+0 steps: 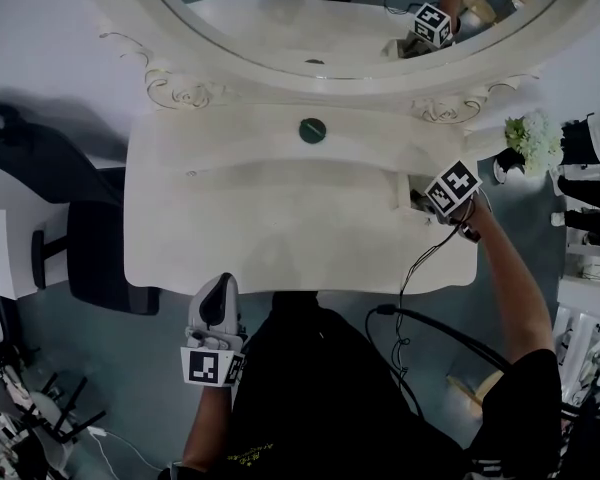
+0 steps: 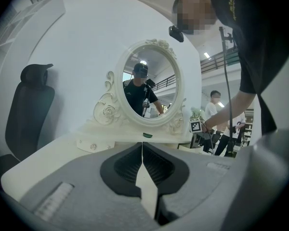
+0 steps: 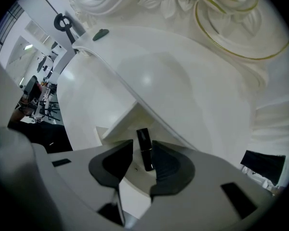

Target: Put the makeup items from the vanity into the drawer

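Reaches the right gripper [image 1: 425, 200] into the open drawer [image 3: 116, 125] at the right end of the table [image 1: 280, 238]. Holds its fingers [image 3: 171, 165] parted around a black lipstick [image 3: 144, 146], with a clear gap on one side and no squeeze on the tube. Shows the lipstick inside the drawer, seemingly resting on its floor, though contact with the nearer finger cannot be ruled out.

Hangs the left gripper [image 2: 142, 158] just off the front edge of the table, fingers pressed together on nothing.

Reads as the release step of one placement: lipstick delivered, grip let go, gripper not yet out of the drawer.

Shows one small green disc [image 1: 312, 130] on the table, just below the oval mirror [image 1: 310, 28] and well apart from both grippers. Probably marks that disc as the next item for the drawer.

Calls next for lifting the right gripper straight up and clear, without nudging the tube. Then calls for a reach across to the green disc with fingers spread wider than now. Likely needs a low, careful pinch at the rim, given how flat the disc looks. Cannot tell what else already lies in the drawer.
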`<state>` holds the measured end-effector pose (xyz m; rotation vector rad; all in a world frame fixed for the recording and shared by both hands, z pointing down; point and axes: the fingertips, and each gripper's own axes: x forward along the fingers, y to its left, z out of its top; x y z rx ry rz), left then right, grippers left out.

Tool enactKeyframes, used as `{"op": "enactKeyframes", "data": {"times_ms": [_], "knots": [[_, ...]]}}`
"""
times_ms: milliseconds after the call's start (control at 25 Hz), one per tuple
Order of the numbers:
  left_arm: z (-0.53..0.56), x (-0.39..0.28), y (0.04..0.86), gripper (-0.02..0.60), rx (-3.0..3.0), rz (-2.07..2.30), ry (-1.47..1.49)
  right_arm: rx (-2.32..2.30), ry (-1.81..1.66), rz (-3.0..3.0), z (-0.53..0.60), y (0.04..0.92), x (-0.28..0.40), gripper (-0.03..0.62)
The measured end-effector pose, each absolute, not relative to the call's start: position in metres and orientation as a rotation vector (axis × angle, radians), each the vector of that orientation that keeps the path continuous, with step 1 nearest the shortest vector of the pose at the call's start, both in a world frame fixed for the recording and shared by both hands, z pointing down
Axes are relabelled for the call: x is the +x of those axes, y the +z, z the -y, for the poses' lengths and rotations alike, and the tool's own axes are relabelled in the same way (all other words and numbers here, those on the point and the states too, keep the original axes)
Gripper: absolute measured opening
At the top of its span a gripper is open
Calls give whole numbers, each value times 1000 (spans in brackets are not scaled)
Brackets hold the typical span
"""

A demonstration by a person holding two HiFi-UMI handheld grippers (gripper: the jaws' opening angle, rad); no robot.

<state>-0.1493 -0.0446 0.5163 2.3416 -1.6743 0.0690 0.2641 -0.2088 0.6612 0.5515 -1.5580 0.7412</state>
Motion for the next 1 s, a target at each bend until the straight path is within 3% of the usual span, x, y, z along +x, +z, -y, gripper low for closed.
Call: {"op": "enactKeyframes", "data": {"times_ms": [280,680,1000], "knots": [[47,-151,507,21,2368,1681,38,590,746,1639,210,631,250,120],[74,-141,449,21,2525,1700,-95,826,531,2190,178,432,175,110],[61,-135,397,21,2604,1674,-255,1244,263,2551,100,333,163,100]]}}
